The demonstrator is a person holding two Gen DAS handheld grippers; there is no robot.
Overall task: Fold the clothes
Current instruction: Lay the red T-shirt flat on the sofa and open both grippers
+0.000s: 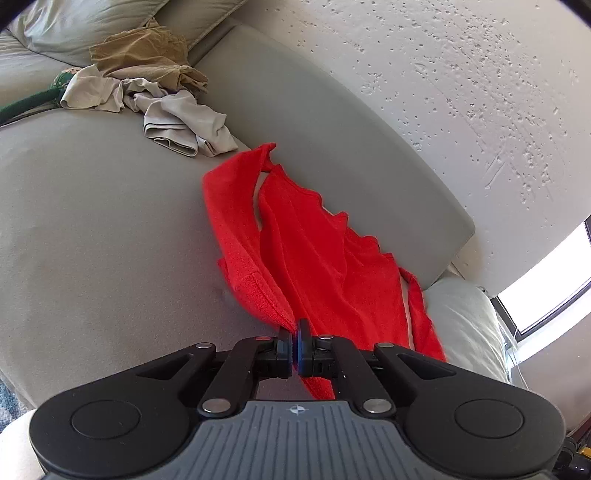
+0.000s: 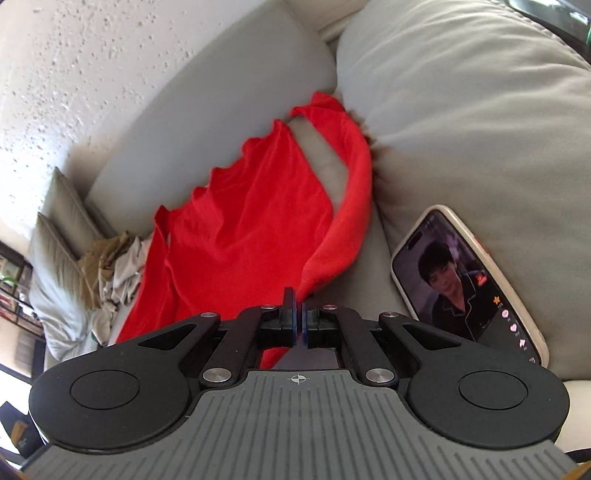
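A bright red garment (image 1: 314, 251) lies stretched and rumpled on the grey sofa seat (image 1: 92, 221), running away toward the backrest. My left gripper (image 1: 294, 338) is shut on the red cloth at its near edge. In the right wrist view the same red garment (image 2: 240, 229) spreads over the seat, and my right gripper (image 2: 298, 308) is shut on a bunched corner of it. One end of the cloth is tucked against a big grey cushion (image 2: 461, 129).
A pile of beige and tan clothes (image 1: 155, 92) sits farther along the sofa, by a pale pillow (image 1: 74, 26). A phone (image 2: 469, 284) with a lit screen leans on the cushion to the right. A rough white wall (image 1: 443, 92) rises behind the backrest.
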